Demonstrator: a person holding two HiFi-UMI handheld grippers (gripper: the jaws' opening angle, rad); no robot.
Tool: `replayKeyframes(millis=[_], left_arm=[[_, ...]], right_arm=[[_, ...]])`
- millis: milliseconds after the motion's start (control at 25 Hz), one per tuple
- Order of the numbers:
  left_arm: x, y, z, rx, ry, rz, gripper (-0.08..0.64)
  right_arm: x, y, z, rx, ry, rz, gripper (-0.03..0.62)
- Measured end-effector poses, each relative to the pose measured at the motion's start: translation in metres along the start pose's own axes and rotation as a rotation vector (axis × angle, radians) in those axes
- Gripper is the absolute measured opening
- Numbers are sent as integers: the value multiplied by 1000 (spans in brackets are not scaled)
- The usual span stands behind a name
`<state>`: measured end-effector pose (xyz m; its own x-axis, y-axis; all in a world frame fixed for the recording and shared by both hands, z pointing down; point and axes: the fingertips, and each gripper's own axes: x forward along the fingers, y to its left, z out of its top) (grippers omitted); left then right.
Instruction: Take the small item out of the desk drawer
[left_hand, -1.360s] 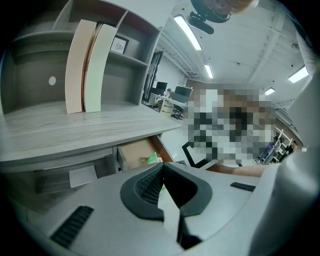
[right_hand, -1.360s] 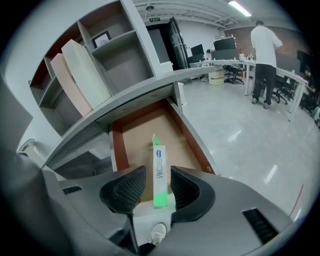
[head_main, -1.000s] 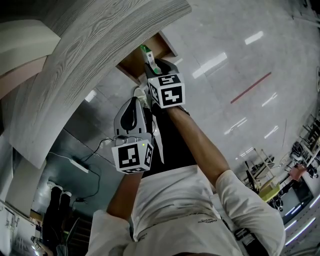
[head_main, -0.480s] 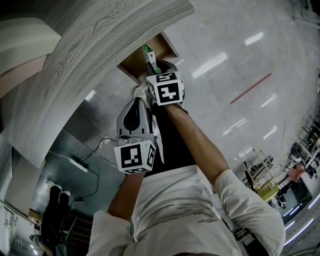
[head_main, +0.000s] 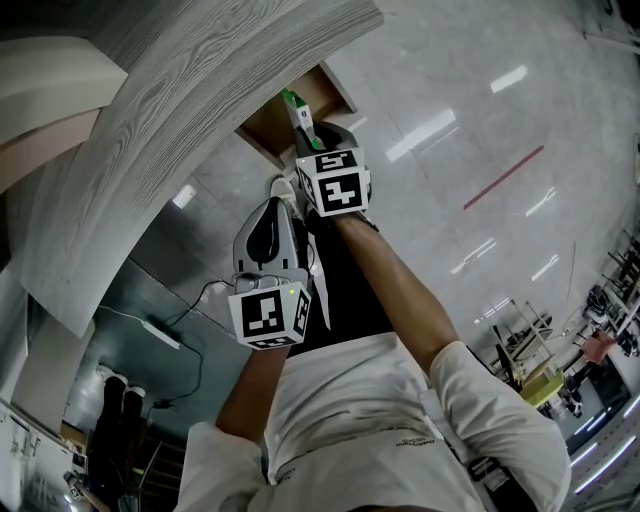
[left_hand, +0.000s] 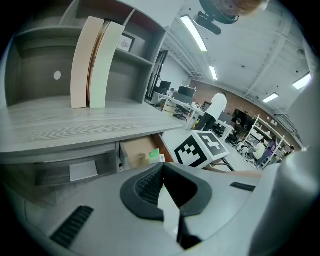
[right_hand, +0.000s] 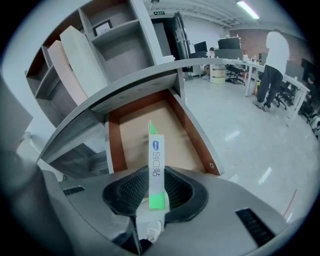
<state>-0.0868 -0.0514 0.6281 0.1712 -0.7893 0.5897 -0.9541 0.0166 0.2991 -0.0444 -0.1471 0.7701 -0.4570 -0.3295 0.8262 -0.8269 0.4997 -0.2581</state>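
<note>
The desk drawer stands pulled out, its brown floor bare. A small white and green box stands upright between the pads of my right gripper, over the drawer's front part. The pads press on the box's lower end while the jaws ease slightly wider. In the head view the same box sticks out ahead of the right gripper at the drawer. My left gripper hangs just below and behind the right one, jaws together and empty. The left gripper faces the drawer and the box.
The grey wood-grain desk top overhangs the drawer. Shelves above it hold two upright pale boards. A power strip and cable lie on the glossy floor under the desk. Office desks and a standing person are far behind.
The right gripper has drawn back a little toward the person with the box between its jaws. The left gripper has hardly moved.
</note>
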Motion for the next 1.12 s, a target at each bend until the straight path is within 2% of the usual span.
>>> replayKeyframes(millis=[240, 720, 1120], left_arm=[[-11, -5, -1, 21, -5, -16, 15], [-26, -16, 15, 62, -38, -49, 15], [-48, -21, 45, 97, -72, -60, 15]], right_arm=[[-18, 4, -1, 24, -23, 5, 120], [-71, 9, 21, 70, -121, -15, 120], [-124, 23, 41, 47, -188, -28, 120]])
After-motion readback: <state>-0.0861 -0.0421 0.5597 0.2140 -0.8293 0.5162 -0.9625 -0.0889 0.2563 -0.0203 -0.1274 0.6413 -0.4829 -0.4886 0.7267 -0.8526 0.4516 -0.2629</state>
